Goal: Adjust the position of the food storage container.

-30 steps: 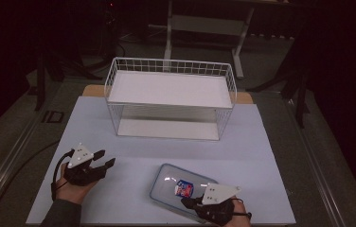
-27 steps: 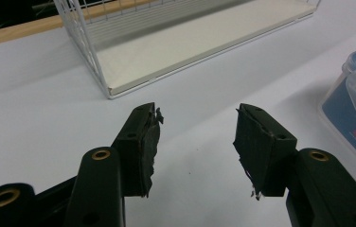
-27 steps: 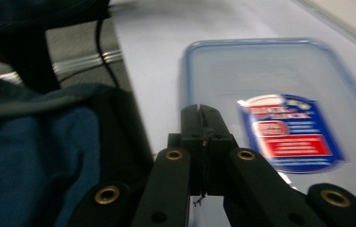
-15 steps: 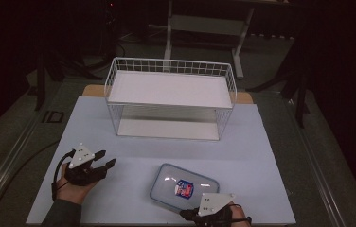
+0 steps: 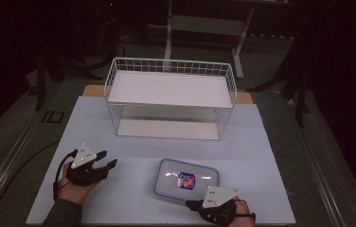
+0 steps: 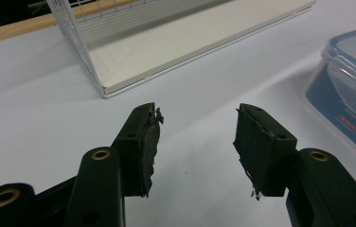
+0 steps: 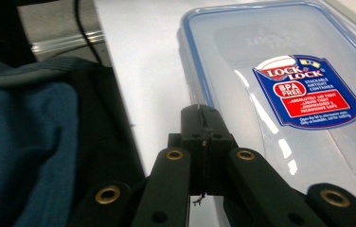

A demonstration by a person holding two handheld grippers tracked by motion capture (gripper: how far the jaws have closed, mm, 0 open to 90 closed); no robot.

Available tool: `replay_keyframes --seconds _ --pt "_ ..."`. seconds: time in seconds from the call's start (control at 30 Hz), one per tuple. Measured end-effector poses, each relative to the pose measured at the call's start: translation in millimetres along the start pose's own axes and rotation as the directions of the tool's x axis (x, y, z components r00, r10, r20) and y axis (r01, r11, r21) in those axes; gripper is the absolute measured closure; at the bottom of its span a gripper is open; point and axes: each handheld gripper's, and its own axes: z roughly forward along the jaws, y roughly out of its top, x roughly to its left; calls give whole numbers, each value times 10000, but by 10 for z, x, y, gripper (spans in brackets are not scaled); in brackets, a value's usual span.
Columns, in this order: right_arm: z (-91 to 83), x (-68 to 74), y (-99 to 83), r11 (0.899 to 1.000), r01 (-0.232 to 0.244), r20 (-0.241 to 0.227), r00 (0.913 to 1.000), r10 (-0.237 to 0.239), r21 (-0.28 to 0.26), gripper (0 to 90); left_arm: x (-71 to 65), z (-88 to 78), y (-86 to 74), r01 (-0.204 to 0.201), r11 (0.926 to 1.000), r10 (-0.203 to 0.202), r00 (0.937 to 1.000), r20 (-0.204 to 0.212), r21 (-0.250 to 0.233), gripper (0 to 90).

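Note:
A clear rectangular container with a blue-rimmed lid (image 5: pixel 185 179) lies flat on the white table cover, front centre. Its red and blue label (image 7: pixel 306 92) faces up. My right gripper (image 5: pixel 189 204) is at the container's near edge, jaws shut with nothing between them; in the right gripper view its tips (image 7: pixel 200 112) sit just above the lid's (image 7: pixel 271 56) left rim. My left gripper (image 5: pixel 109 158) rests at the front left, open and empty, about a hand's width left of the container (image 6: pixel 351 90). Its pads (image 6: pixel 145 137) stand wide apart.
A white wire basket (image 5: pixel 171 71) with a white floor stands at the back centre; its near corner (image 6: pixel 101 87) lies ahead of my left gripper. The person's blue sleeve (image 7: pixel 24 142) is at the left in the right gripper view. A table frame (image 5: pixel 209 23) stands behind.
My right gripper dipped toward the table's front edge and came back slightly, staying at the container's near edge. The left gripper and the container have not moved.

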Motion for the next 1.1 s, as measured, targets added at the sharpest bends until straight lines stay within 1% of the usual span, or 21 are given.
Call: replay_keyframes --seconds 0.1,0.23,0.33,0.4,0.43,0.57,0.7,0.77,0.83,0.9,0.93,0.97,1.03,1.07,1.1 --pt "50 -24 18 9999 -109 376 9992 105 105 898 -6 11 1 -45 10000 45 10000 9 47 491" --pt "159 -65 43 9996 -225 823 9964 210 184 898 -8 15 1 -23 10000 23 10000 10 29 491" --pt "231 -97 73 9996 -274 1078 9938 262 95 898 -5 18 -2 -23 10000 23 10000 11 51 491" --pt "255 -112 88 9996 -274 1127 9933 264 81 898 -6 21 -2 -39 9999 39 10000 1 94 491" --pt "261 -114 94 9995 -322 1241 9918 310 78 898 -9 24 -2 -32 10000 32 10000 1 88 491" --pt "235 -161 93 9988 -489 1554 9867 487 -28 898 -23 31 -1 -79 9999 79 10000 15 102 491" --pt "116 -229 78 9965 -758 1852 9793 810 -354 898 -18 22 -1 -88 9999 88 10000 23 96 490" --pt "20 -277 74 9938 -930 2210 9697 1044 -614 897 -15 15 -1 -31 10000 31 10000 21 58 490" --pt "-102 -359 42 9877 -1254 2473 9580 1451 -938 897 -10 10 -2 -21 10000 21 10000 23 33 490" --pt "-208 -457 -35 9796 -1713 2872 9379 1948 -1049 897 -10 10 -1 -18 10000 18 10000 40 36 490" --pt "-259 -526 -106 9729 -2045 3102 9228 2283 -1079 897 -12 12 -1 -22 10000 22 10000 43 35 490" --pt "-287 -567 -153 9680 -2260 3204 9138 2496 -1095 897 -16 14 0 -7 10000 6 10000 55 43 490" --pt "-343 -664 -271 9542 -2764 3437 8901 2992 -1147 897 -20 16 1 -49 10000 49 10000 78 54 490" --pt "-377 -704 -310 9421 -3059 3329 8816 3347 -1371 897 -21 17 2 -65 10000 64 9999 84 55 490" --pt "-396 -734 -334 9354 -3274 3469 8687 3537 -1337 897 -21 17 2 -66 10000 66 9999 91 55 491"
